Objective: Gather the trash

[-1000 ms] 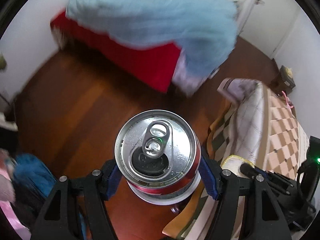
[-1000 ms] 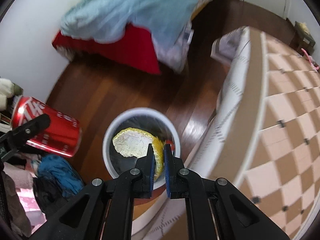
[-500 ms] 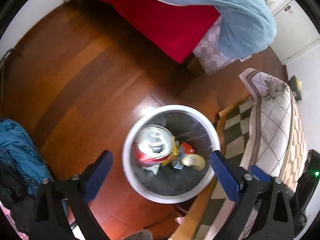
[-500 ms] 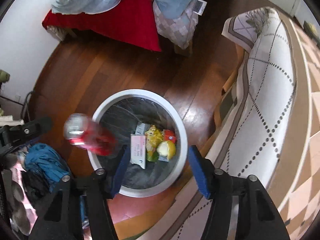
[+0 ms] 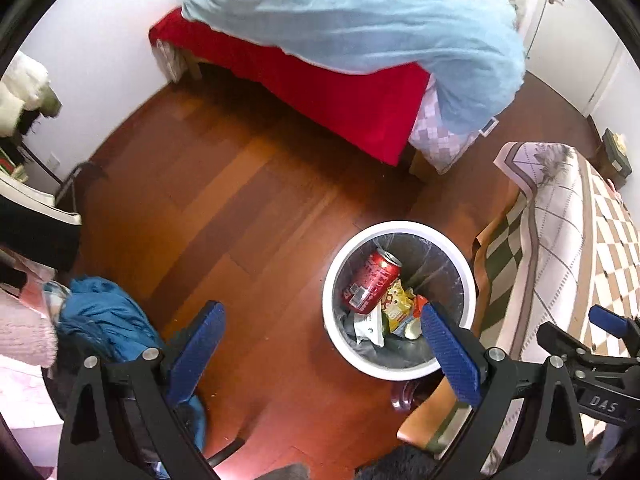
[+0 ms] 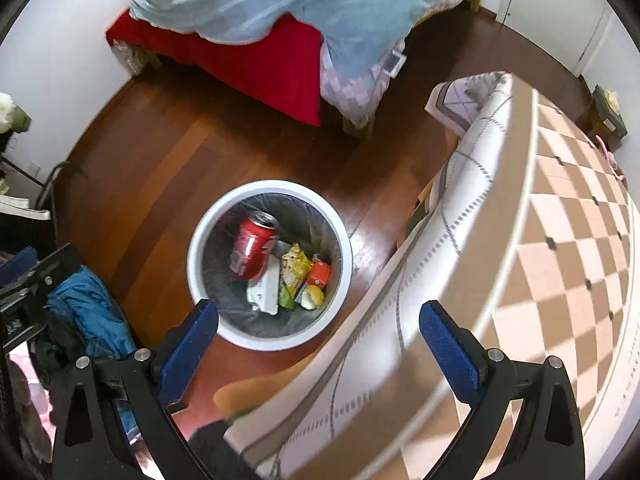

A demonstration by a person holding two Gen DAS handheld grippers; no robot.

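Bin [image 6: 270, 345] sits on the wooden floor [image 5: 224, 208] between the bed [image 5: 340, 80] and the quilted surface [image 6: 540, 240], and the red soda can [image 6: 252, 249] lies on its side inside it, resting on a yellow snack wrapper [image 6: 295, 269], a white packet [image 6: 267, 289] and what looks like a piece of fruit peel [image 6: 312, 297]. Left hand-held gripper [image 5: 324, 344] hangs above the bin's near rim, jaws spread wide, nothing between them. Right hand-held gripper [image 6: 320, 344] likewise gapes wide and empty over the bin's edge. Judging from this, the drop step is done; the next move calls for swinging away to hunt for more rubbish, though none shows on the floor from here
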